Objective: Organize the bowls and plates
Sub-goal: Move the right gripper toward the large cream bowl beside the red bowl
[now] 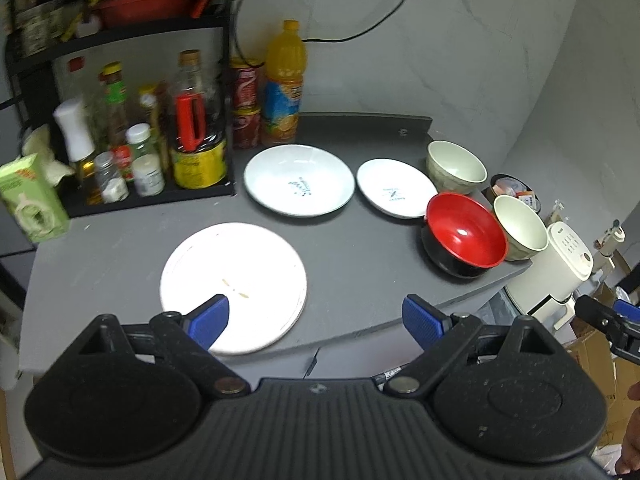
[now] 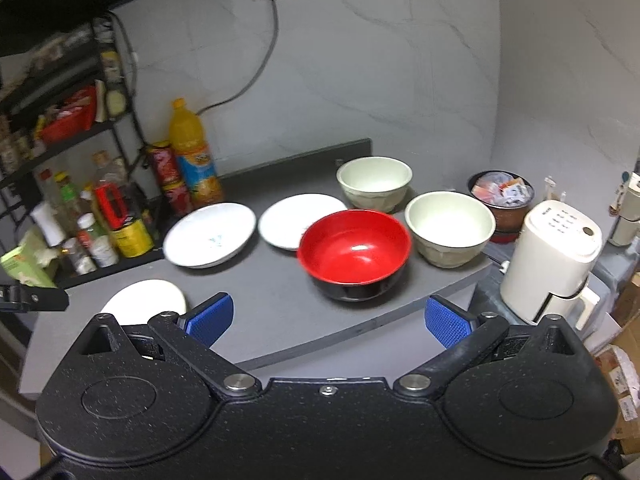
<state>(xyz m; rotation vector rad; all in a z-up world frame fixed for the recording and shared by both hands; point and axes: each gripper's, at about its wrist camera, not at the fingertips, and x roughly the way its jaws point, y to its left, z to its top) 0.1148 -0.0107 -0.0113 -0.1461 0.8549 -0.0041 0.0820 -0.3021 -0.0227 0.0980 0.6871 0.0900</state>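
Observation:
On the grey counter lie a flat white plate at the front left, a deep white plate behind it and a smaller white plate to its right. A red-and-black bowl and two cream bowls stand at the right. My left gripper is open and empty, above the front edge beside the flat plate. My right gripper is open and empty, in front of the red-and-black bowl. In the right wrist view the cream bowls stand behind it.
A black rack of bottles and jars stands at the left. An orange juice bottle and red cans stand at the back. A green carton is at the far left. A white kettle-like appliance and a snack bowl stand off the counter's right end.

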